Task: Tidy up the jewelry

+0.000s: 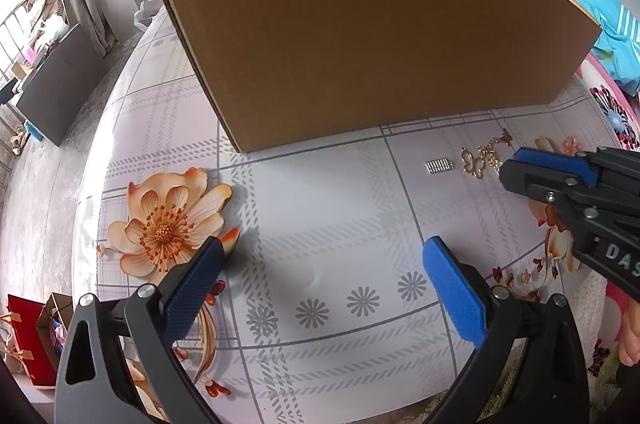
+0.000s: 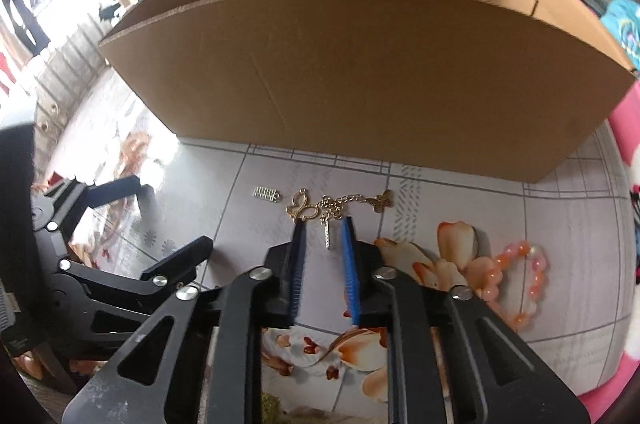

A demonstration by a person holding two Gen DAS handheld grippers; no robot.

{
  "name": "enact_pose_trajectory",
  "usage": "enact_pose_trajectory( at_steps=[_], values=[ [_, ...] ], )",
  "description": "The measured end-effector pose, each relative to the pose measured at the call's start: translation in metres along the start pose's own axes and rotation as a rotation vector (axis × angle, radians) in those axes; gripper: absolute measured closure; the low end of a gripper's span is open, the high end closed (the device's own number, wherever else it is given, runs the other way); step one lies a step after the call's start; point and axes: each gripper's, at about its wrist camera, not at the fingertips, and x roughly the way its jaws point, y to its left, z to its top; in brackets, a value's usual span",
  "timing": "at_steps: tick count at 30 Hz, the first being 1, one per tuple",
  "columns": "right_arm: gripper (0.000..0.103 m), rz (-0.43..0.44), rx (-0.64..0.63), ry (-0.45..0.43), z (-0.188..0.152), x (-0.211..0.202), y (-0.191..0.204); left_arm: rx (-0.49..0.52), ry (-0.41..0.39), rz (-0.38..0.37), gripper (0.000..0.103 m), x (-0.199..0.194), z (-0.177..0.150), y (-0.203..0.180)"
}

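Just ahead of the nearly clenched right gripper (image 2: 323, 222), a gold butterfly chain (image 2: 336, 204) lies on glossy tablecloth (image 2: 460, 208), a thin silver bar between the pads, contact unclear; left gripper (image 1: 326, 256) released.

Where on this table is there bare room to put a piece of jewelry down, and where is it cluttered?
Free: the tablecloth between the printed orange flower and the silver charm, in front of the cardboard box. Crowded: to the right, where the gold butterfly chain, the right gripper and the pink bead bracelet lie close together.
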Motion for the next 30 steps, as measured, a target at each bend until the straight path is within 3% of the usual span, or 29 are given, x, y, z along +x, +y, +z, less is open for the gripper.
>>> enact_pose_trajectory(
  at_steps=[1,3,18,22,27,30],
  values=[
    [0.101,0.000,-0.006,0.005,-0.001,0.001,0.001,0.000,-0.001,0.000,0.005,0.000,0.000,0.000],
    [0.103,0.005,-0.010,0.006,-0.002,0.002,0.001,-0.001,-0.001,0.000,0.005,0.000,0.000,0.000],
    [0.103,0.101,0.146,-0.092,-0.025,-0.054,-0.053,0.065,-0.033,-0.035,0.005,-0.001,0.002,-0.003],
    [0.103,0.144,0.171,-0.096,-0.035,-0.057,-0.064,0.062,-0.116,-0.088,0.006,-0.011,0.007,0.004],
    [0.103,0.173,0.188,-0.085,-0.040,-0.052,-0.070,0.123,-0.202,-0.164,0.022,-0.024,0.020,-0.009],
    [0.103,0.197,0.193,-0.073,-0.042,-0.047,-0.074,0.197,-0.213,-0.189,0.040,-0.024,0.024,-0.024]
  ],
)
